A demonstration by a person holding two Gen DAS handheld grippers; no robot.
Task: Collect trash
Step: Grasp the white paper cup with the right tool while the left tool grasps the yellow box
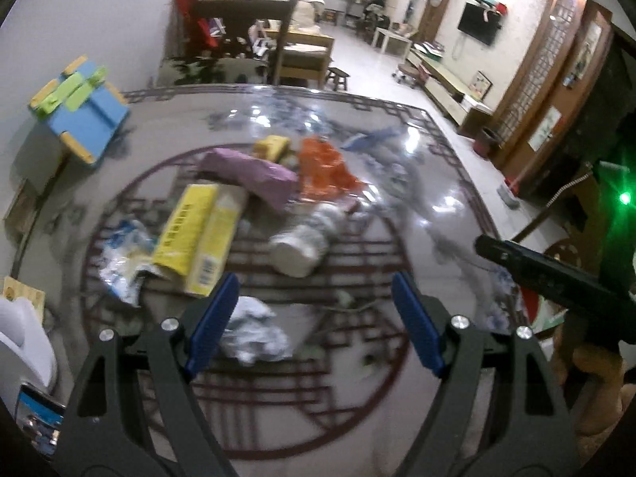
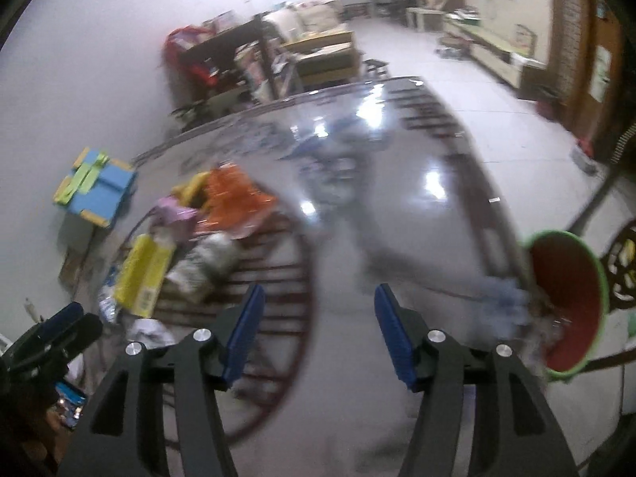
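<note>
A heap of trash lies on the glossy patterned table [image 1: 421, 183]: a yellow box [image 1: 194, 238], a purple packet [image 1: 250, 175], an orange wrapper [image 1: 322, 167], a white cup [image 1: 298, 250], a blue-white wrapper [image 1: 123, 266]. A crumpled white paper [image 1: 254, 334] rests by the inner side of my left gripper [image 1: 314, 282], which is open and holds nothing. My right gripper [image 2: 318, 290] hovers open and empty over bare tabletop. To its right a red bin with a green rim [image 2: 568, 302] stands at the table's edge, with a blurred bluish shape [image 2: 505, 306] beside it. The heap [image 2: 198, 246] lies to its left.
A blue and yellow block [image 1: 79, 111] sits off the table's far left corner. A dark wooden chair [image 1: 246, 28] stands behind the table. A phone [image 1: 39, 417] and a white object [image 1: 20, 342] lie at the near left. A dark carved chair [image 2: 624, 274] is behind the bin.
</note>
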